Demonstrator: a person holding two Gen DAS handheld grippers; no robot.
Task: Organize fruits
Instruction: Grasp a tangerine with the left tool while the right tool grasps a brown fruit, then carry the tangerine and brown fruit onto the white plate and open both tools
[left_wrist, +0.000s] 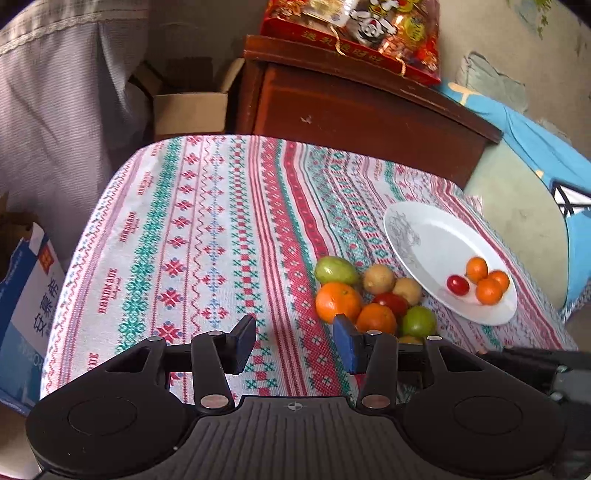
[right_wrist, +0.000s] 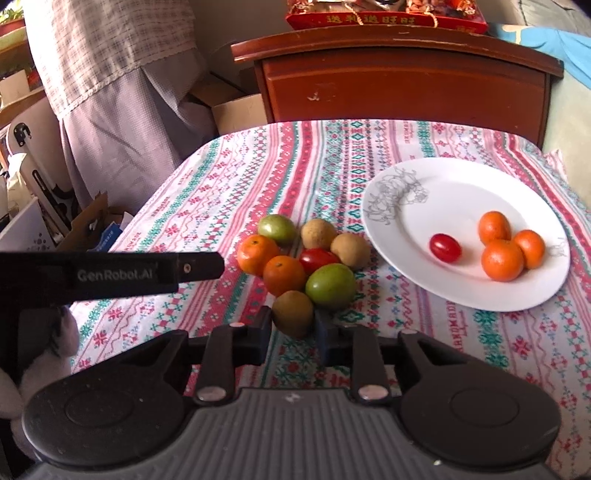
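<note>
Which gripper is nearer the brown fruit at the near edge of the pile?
Right. The right gripper has its jaws around the brown fruit, pressing its sides. The left gripper hovers off to the pile's left with nothing in its jaws.

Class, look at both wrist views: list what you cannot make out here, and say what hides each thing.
- Brown fruit, right wrist view: its lower part sits behind the right tool; in the left wrist view the left tool hides nearly all of it.
- Red gift box, both views: cut off by the top edge.
- Wooden cabinet: the cloth-covered table hides its lower part.
</note>
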